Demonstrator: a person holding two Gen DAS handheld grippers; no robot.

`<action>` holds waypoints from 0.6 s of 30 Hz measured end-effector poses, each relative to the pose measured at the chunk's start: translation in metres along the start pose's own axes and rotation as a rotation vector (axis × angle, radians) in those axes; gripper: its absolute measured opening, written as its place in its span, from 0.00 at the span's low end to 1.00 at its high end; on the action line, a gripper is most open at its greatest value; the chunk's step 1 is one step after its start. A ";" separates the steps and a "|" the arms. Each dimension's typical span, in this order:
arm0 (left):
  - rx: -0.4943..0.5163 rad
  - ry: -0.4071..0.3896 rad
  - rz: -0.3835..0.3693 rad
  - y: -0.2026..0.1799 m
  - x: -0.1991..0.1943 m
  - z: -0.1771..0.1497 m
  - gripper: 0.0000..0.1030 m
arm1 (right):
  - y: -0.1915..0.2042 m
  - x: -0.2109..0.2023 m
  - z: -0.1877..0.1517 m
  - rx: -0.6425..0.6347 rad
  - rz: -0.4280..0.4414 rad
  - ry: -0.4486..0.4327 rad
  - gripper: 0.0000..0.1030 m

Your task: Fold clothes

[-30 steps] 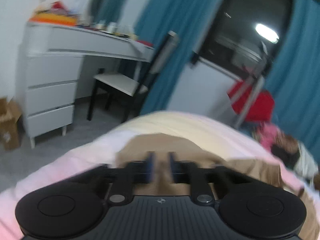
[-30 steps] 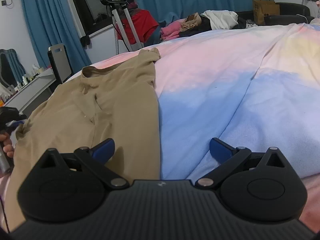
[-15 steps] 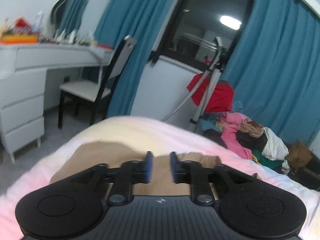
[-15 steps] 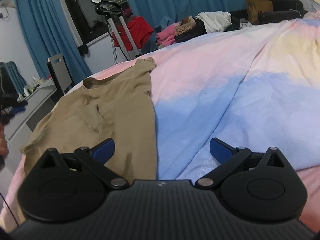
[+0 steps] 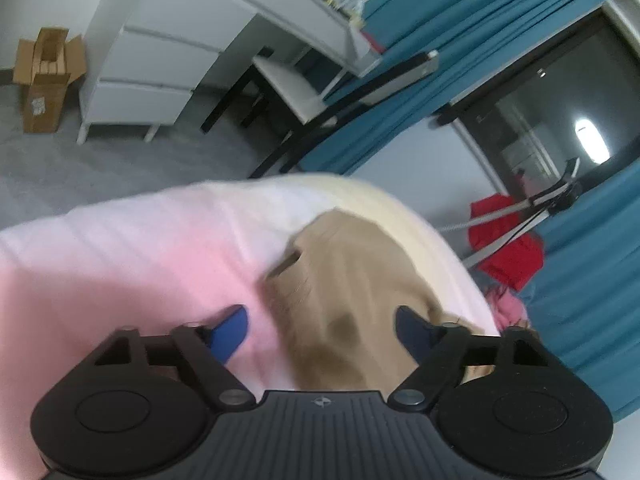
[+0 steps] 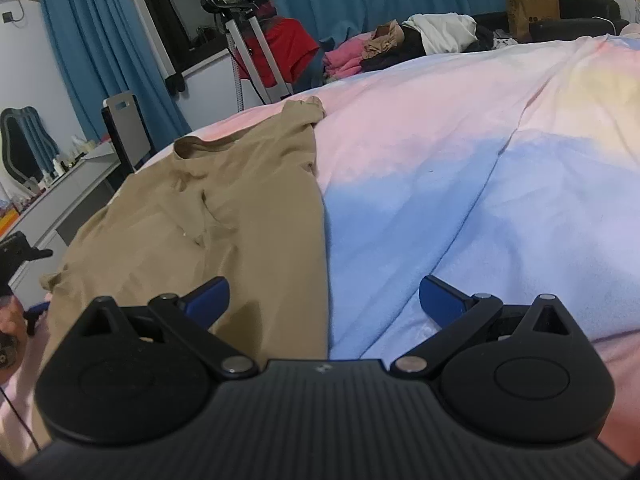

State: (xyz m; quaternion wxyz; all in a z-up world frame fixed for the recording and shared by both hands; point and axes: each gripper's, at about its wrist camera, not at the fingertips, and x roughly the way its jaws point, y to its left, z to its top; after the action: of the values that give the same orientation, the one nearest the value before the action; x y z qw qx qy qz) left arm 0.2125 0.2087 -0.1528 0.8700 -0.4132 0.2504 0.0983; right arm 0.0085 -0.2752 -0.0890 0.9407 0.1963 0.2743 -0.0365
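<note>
A tan shirt (image 6: pixel 208 224) lies spread on the pastel bed cover (image 6: pixel 460 184), collar toward the far edge. In the left wrist view the shirt (image 5: pixel 344 292) shows its sleeve end, blurred. My left gripper (image 5: pixel 322 330) is open just above that sleeve edge, one finger over the pink cover, the other over the cloth. My right gripper (image 6: pixel 324 298) is open and empty, straddling the shirt's right hem edge. The left gripper also shows at the left edge of the right wrist view (image 6: pixel 18 256).
A white drawer desk (image 5: pixel 160 68) and a chair (image 5: pixel 304 92) stand beyond the bed's edge, with a cardboard box (image 5: pixel 46 80) on the floor. A clothes pile (image 6: pixel 400 48), a red garment on a stand (image 6: pixel 276 48) and blue curtains (image 6: pixel 100 60) are behind.
My left gripper has opened from shut and dropped toward the shirt's sleeve, tilting its view. My right gripper has stayed open, shifting only slightly over the hem.
</note>
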 end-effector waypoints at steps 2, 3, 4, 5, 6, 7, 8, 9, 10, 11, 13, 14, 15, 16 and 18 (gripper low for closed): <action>0.058 -0.020 0.009 -0.007 0.007 0.001 0.33 | 0.000 0.002 -0.001 -0.001 -0.005 0.002 1.00; 0.087 -0.030 0.013 -0.010 0.010 0.001 0.03 | 0.001 0.003 -0.001 -0.001 -0.007 0.004 1.00; 0.116 -0.040 0.018 -0.014 0.013 0.002 0.04 | 0.001 0.003 -0.001 -0.002 -0.008 0.005 1.00; 0.145 -0.050 0.022 -0.017 0.016 0.002 0.04 | 0.001 0.004 -0.001 -0.002 -0.009 0.006 1.00; 0.194 -0.058 0.007 -0.028 0.014 -0.002 0.04 | 0.001 0.004 -0.001 -0.002 -0.010 0.004 1.00; 0.252 -0.066 -0.017 -0.043 0.010 -0.008 0.03 | 0.000 0.003 -0.001 -0.001 -0.012 0.003 1.00; 0.309 -0.074 -0.040 -0.058 0.006 -0.014 0.03 | 0.000 0.003 -0.001 0.002 -0.011 0.003 1.00; 0.367 -0.081 -0.064 -0.072 0.001 -0.020 0.03 | -0.001 0.002 0.000 0.006 -0.010 0.003 1.00; 0.424 -0.089 -0.087 -0.087 -0.003 -0.026 0.03 | -0.001 0.001 0.000 0.008 -0.008 0.001 1.00; 0.482 -0.097 -0.111 -0.102 -0.008 -0.032 0.03 | -0.001 0.000 0.001 0.009 -0.007 -0.003 1.00; 0.597 -0.112 -0.159 -0.131 -0.016 -0.044 0.03 | -0.003 -0.003 0.003 0.015 -0.008 -0.013 1.00; 0.654 -0.119 -0.183 -0.145 -0.021 -0.050 0.03 | -0.003 -0.004 0.003 0.020 -0.009 -0.016 1.00; 0.712 -0.127 -0.207 -0.160 -0.025 -0.057 0.03 | -0.004 -0.006 0.004 0.025 -0.010 -0.019 1.00; 0.769 -0.135 -0.231 -0.175 -0.030 -0.063 0.03 | -0.005 -0.007 0.005 0.030 -0.009 -0.022 1.00; 0.885 -0.102 -0.323 -0.208 -0.037 -0.096 0.03 | -0.007 -0.010 0.007 0.040 -0.008 -0.030 1.00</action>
State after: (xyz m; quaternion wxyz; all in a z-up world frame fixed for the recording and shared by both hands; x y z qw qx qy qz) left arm 0.2251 0.0033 -0.0457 0.9778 -0.0312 0.1578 -0.1341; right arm 0.0019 -0.2848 -0.0810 0.9404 0.2134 0.2603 -0.0489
